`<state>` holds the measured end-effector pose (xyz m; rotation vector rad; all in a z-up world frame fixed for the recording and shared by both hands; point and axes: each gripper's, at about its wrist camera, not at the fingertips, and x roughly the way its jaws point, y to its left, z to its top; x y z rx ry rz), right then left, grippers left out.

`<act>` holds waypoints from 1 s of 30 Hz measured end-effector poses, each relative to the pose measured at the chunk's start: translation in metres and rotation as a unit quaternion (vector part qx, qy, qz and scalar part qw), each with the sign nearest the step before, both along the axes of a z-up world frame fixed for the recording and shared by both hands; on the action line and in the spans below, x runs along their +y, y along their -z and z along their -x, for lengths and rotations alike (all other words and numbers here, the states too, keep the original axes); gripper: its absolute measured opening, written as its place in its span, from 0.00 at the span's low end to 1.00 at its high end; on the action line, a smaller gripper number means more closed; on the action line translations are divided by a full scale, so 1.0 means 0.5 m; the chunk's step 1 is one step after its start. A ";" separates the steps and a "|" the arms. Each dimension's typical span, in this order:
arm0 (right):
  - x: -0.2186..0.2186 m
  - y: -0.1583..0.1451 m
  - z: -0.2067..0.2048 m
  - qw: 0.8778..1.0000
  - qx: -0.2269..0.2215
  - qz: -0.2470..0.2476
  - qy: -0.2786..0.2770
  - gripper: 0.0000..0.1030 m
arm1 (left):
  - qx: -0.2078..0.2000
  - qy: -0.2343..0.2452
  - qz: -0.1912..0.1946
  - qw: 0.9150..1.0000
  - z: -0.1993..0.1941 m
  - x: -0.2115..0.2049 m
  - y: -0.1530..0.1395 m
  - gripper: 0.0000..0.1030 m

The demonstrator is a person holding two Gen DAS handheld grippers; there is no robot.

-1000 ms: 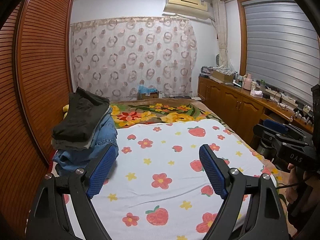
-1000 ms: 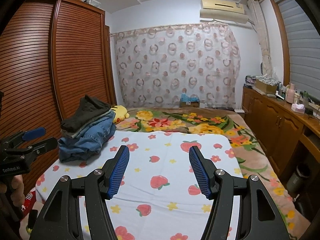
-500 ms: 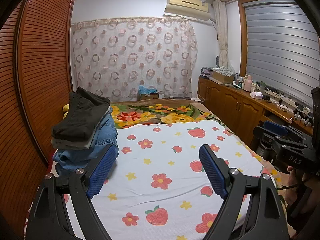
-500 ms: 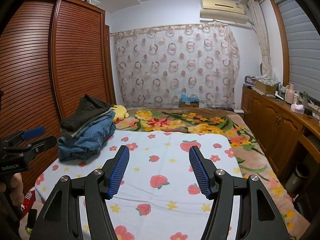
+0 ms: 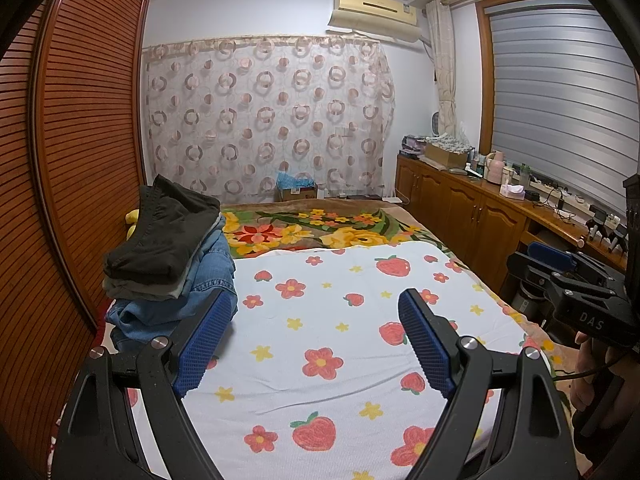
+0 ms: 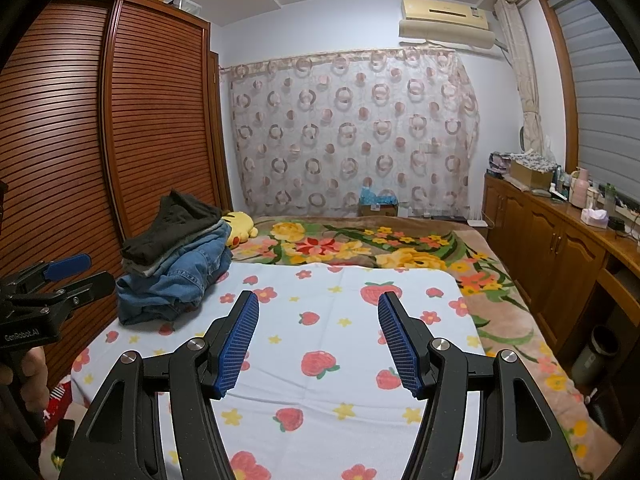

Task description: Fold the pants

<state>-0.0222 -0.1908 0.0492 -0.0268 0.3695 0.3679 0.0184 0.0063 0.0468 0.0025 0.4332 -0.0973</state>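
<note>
A pile of pants lies at the left edge of the bed: dark pants on top, a grey layer under them, blue jeans at the bottom. The pile also shows in the right wrist view. My left gripper is open and empty, held above the white flower-and-strawberry sheet, with its left finger close to the jeans. My right gripper is open and empty above the same sheet, to the right of the pile. Each gripper shows at the edge of the other's view.
A brown louvered wardrobe runs along the left of the bed. A wooden cabinet with small items lines the right wall. A floral blanket covers the far bed, with a yellow plush toy behind the pile.
Both views have shifted very slightly. The pile and the open jaws stand as before.
</note>
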 end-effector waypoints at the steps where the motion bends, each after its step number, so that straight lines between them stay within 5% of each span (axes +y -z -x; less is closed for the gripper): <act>1: 0.001 0.001 0.002 1.000 0.000 0.000 0.000 0.63 | 0.000 0.000 0.000 1.000 0.000 0.000 0.000 0.84; 30: -0.002 0.001 0.004 1.000 -0.002 0.000 0.001 0.63 | -0.001 0.000 0.001 1.000 0.001 0.002 0.004 0.84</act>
